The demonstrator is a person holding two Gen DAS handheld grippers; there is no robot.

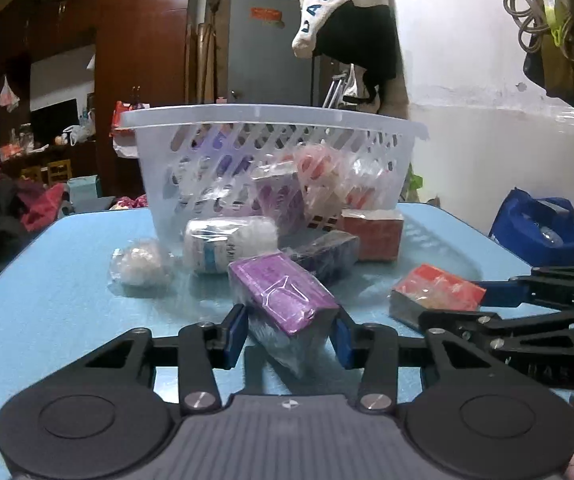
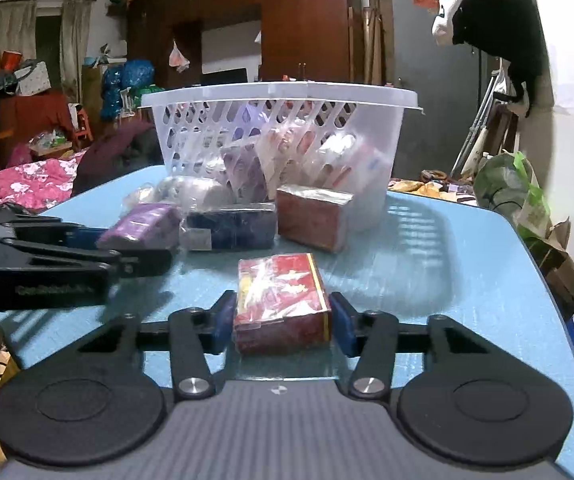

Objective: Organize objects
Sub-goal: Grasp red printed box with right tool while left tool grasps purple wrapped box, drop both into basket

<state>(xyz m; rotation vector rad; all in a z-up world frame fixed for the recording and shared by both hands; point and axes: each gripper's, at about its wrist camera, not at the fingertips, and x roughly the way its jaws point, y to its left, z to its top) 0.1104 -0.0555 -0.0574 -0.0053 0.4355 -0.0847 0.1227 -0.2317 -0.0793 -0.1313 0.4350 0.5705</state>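
Observation:
A white plastic basket (image 1: pixel 271 120) with several wrapped boxes inside stands on the blue table (image 1: pixel 47 288); it also shows in the right wrist view (image 2: pixel 279 96). My left gripper (image 1: pixel 287 334) is shut on a purple wrapped box (image 1: pixel 283 292), which also shows in the right wrist view (image 2: pixel 139 224). My right gripper (image 2: pixel 283 322) is shut on a red wrapped box (image 2: pixel 279 292), which the left wrist view (image 1: pixel 439 288) shows too, on the table at the right. A dark box (image 1: pixel 323 252), a red-brown box (image 1: pixel 375 232), a white roll (image 1: pixel 227 240) and a small white bundle (image 1: pixel 143 264) lie in front of the basket.
A blue bag (image 1: pixel 539 224) sits off the table's right edge. A green bag (image 2: pixel 515 188) and clutter stand at the right. A bed with pink floral cover (image 2: pixel 19 188) lies at the left. Dark wooden cabinets (image 2: pixel 303 20) are behind.

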